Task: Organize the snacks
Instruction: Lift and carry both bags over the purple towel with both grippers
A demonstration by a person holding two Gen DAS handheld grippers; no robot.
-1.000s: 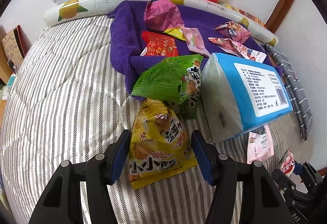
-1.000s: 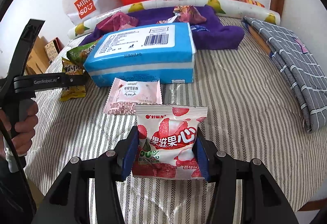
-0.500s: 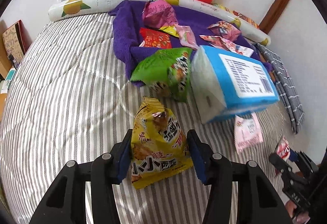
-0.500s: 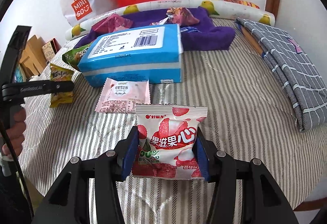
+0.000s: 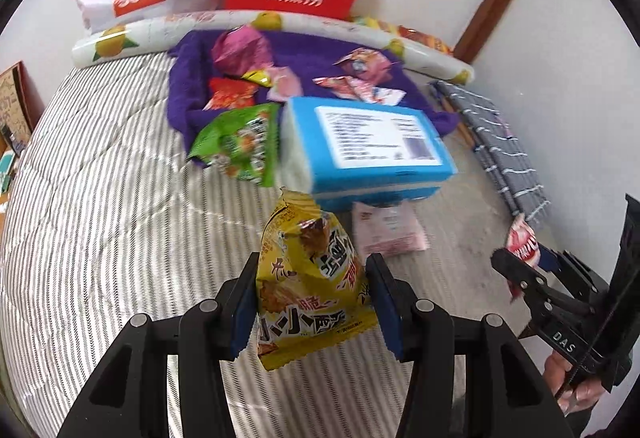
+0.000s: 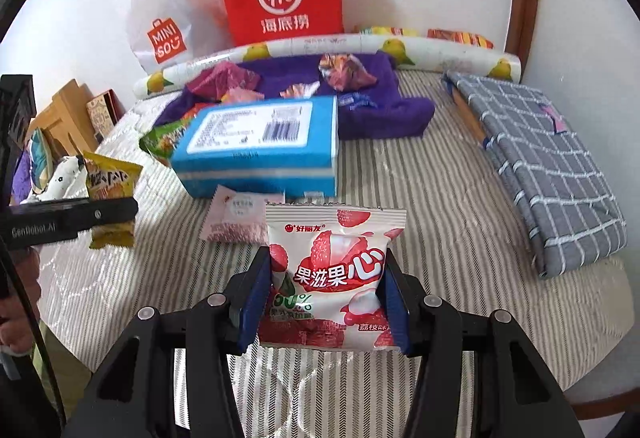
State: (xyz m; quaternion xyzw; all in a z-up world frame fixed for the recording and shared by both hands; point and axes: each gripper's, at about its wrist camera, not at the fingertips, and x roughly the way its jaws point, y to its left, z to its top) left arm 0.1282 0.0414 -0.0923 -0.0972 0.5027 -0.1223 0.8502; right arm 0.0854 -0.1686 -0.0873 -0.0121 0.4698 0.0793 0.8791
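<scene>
Left gripper (image 5: 316, 302): blue pads pinching a yellow crinkled chip packet (image 5: 310, 278), held clear above the grey-striped quilted bed (image 5: 100, 218).
Right gripper (image 6: 326, 298): clamped on a white-and-pink lychee jelly packet (image 6: 332, 274), over the bed's near edge.
Blue plastic-wrapped tissue pack (image 6: 260, 146): bed centre.
Purple towel (image 6: 384, 110): far edge, strewn with snacks.
Bare striped cover: left side and right of centre.

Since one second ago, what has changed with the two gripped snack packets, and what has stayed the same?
The left gripper closed onto the yellow chip packet and lifted it off the striped quilt. The right gripper, already clamped on the lychee candy packet, rose a little with it. The blue tissue pack, pink sachet and snacks on the purple towel stayed put.
</scene>
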